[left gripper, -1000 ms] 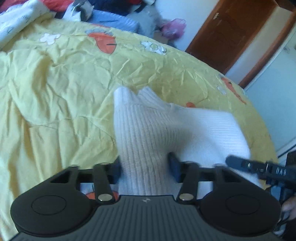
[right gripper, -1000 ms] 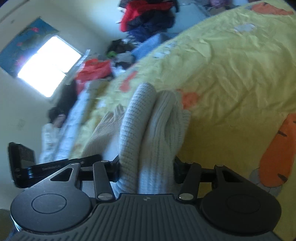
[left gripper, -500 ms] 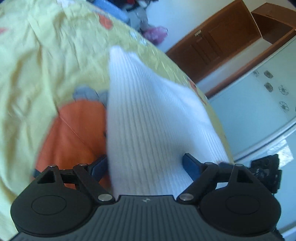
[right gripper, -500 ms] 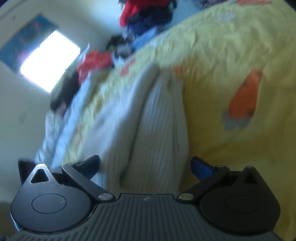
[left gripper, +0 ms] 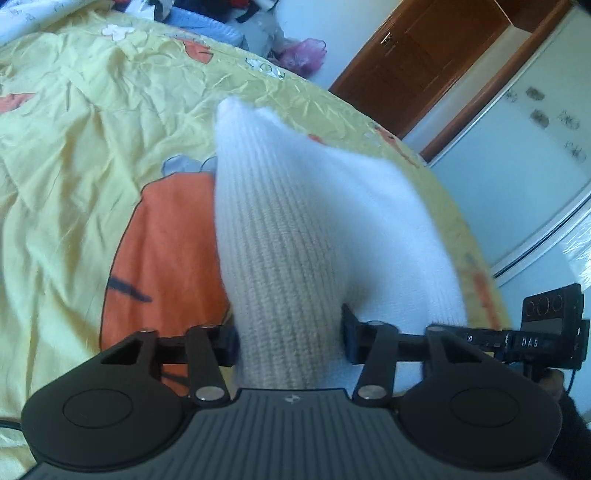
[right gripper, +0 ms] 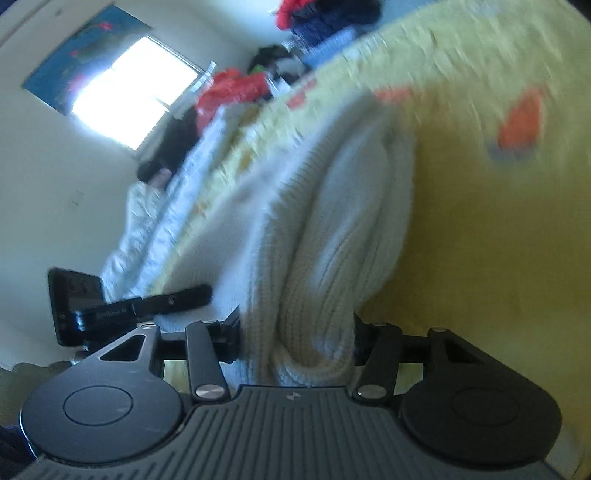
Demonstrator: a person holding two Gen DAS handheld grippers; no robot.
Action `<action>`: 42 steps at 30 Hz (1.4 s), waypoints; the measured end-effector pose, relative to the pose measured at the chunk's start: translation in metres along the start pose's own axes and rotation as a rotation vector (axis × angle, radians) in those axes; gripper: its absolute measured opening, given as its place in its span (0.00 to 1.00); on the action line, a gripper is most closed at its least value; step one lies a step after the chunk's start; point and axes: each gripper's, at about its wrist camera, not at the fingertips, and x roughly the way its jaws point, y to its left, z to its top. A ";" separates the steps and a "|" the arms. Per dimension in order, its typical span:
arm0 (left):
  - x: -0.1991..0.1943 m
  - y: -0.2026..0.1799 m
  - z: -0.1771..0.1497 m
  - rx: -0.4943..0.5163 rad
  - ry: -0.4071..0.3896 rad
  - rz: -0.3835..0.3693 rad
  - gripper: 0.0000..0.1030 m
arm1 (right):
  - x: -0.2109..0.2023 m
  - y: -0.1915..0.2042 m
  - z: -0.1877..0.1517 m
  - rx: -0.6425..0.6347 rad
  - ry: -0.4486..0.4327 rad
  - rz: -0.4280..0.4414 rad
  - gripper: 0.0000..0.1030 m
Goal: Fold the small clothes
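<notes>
as both jaws close, left tongs [left gripper: 290,338] and right tongs [right gripper: 297,338] clamp the white sweater [left gripper: 295,229] over the yellow bed [left gripper: 74,147].

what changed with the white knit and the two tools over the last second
Both tools let go half a second ago. Now the left tool and right tool are closing again on the white ribbed knit garment. The view slid across the yellow printed bedsheet. The garment stayed between both.

Bed covered by a wrinkled yellow sheet [left gripper: 74,155] printed with orange shapes. Lying on it, a white ribbed knit garment [left gripper: 295,221]. At the far edge, a heap of red, blue and dark clothes [right gripper: 317,22].
</notes>
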 end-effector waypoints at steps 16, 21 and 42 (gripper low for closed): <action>0.037 0.001 0.092 0.090 -0.062 0.134 0.90 | 0.029 -0.014 0.124 0.053 -0.113 -0.086 0.98; 0.063 -0.008 0.110 0.072 -0.038 0.151 0.45 | 0.071 -0.008 0.136 0.012 -0.050 -0.129 0.48; 0.063 -0.103 0.059 0.506 -0.207 0.434 0.73 | 0.051 0.078 0.122 -0.163 -0.318 -0.111 0.88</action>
